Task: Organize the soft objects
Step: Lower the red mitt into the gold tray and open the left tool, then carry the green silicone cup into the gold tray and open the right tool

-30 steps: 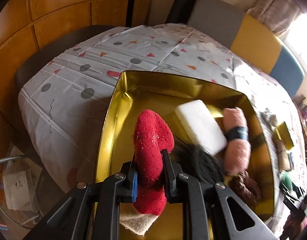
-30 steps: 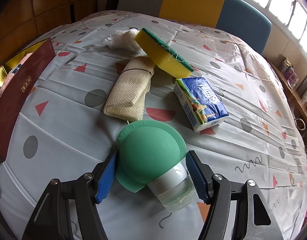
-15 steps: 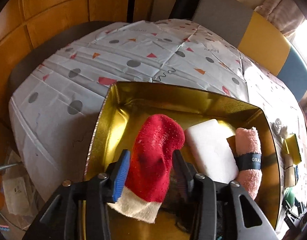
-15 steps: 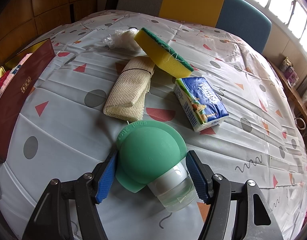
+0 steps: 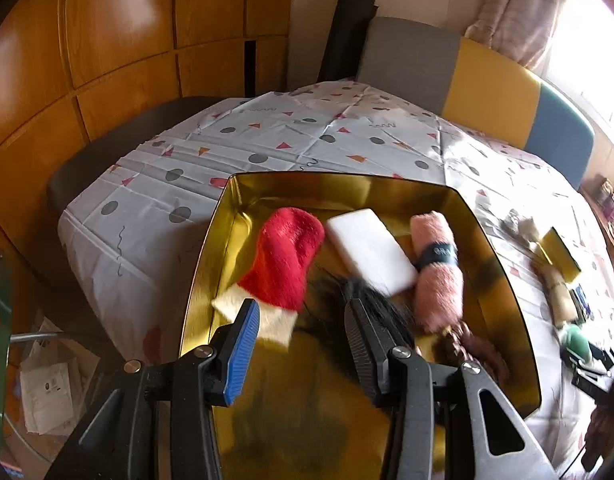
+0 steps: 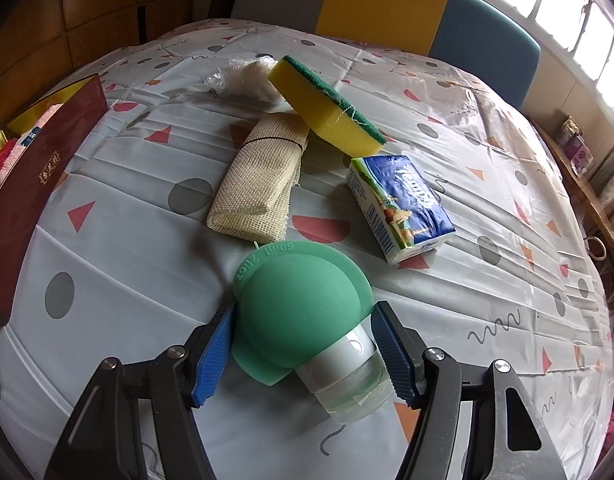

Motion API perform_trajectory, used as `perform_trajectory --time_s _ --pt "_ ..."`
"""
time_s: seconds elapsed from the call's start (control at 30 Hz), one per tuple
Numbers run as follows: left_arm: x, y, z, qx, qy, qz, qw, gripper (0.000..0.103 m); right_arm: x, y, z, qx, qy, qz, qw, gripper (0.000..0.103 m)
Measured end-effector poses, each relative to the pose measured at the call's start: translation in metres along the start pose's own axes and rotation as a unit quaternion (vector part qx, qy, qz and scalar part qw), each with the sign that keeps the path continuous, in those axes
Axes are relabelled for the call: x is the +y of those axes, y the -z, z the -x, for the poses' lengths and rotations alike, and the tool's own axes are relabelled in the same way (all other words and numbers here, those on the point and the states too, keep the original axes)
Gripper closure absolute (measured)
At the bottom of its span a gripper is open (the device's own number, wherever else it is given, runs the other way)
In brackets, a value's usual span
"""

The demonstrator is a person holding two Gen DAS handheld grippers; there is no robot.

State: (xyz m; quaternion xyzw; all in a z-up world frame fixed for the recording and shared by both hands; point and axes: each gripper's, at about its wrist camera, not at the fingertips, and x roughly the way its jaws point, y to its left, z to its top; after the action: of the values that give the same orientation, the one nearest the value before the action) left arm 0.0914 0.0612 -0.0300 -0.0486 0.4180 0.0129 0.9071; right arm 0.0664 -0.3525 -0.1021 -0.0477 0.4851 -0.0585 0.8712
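Note:
In the left wrist view a gold tin [image 5: 335, 186] holds a red sock with a cream cuff [image 5: 281, 260], a white sponge block [image 5: 371, 250], a rolled pink towel with a dark band [image 5: 437, 272], a black furry item [image 5: 331, 304] and a brown item [image 5: 473, 350]. My left gripper [image 5: 303, 346] is open above the tin, just behind the sock and apart from it. In the right wrist view my right gripper [image 6: 305, 350] sits around a green silicone bottle with a clear cap [image 6: 303, 314] lying on the table; its pads touch the bottle's sides.
On the patterned tablecloth [image 6: 127, 256] lie a folded beige mesh cloth [image 6: 259, 190], a yellow-green sponge [image 6: 327, 106], a tissue pack [image 6: 401, 206] and a clear plastic bag [image 6: 243, 76]. The tin's dark red side [image 6: 35, 184] stands at the left. A bench backrest [image 6: 387, 12] lines the far edge.
My left gripper has opened, let go of the red sock and pulled back and up; the sock now lies in the tin. The right gripper and green bottle have not moved.

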Motion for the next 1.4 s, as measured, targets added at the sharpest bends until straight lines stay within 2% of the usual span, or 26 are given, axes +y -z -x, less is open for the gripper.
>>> perform_trajectory --time_s 0.37,0.6,0.9,1.07,1.4 --pt "-0.007 0.025 0.032 -0.027 0.007 -0.024 0.9993 0.058 0.003 0.002 0.001 -0.001 0.009 0.005 1.0 0.036" --pt "-0.002 0.026 0.041 -0.041 0.001 -0.027 0.9988 0.058 0.003 0.0 0.005 0.012 0.007 -0.013 1.0 0.038" --pt "0.003 0.029 0.04 -0.039 0.005 -0.023 0.999 0.058 0.021 0.002 0.015 0.026 -0.02 -0.025 0.999 0.038" --pt "0.008 0.031 0.04 -0.037 0.004 -0.017 0.9992 0.058 0.029 -0.008 0.037 -0.003 -0.054 -0.048 0.997 0.038" --pt "0.016 0.03 0.043 -0.042 0.004 -0.009 0.9991 0.058 0.093 -0.033 0.074 -0.043 -0.12 -0.004 0.992 0.038"
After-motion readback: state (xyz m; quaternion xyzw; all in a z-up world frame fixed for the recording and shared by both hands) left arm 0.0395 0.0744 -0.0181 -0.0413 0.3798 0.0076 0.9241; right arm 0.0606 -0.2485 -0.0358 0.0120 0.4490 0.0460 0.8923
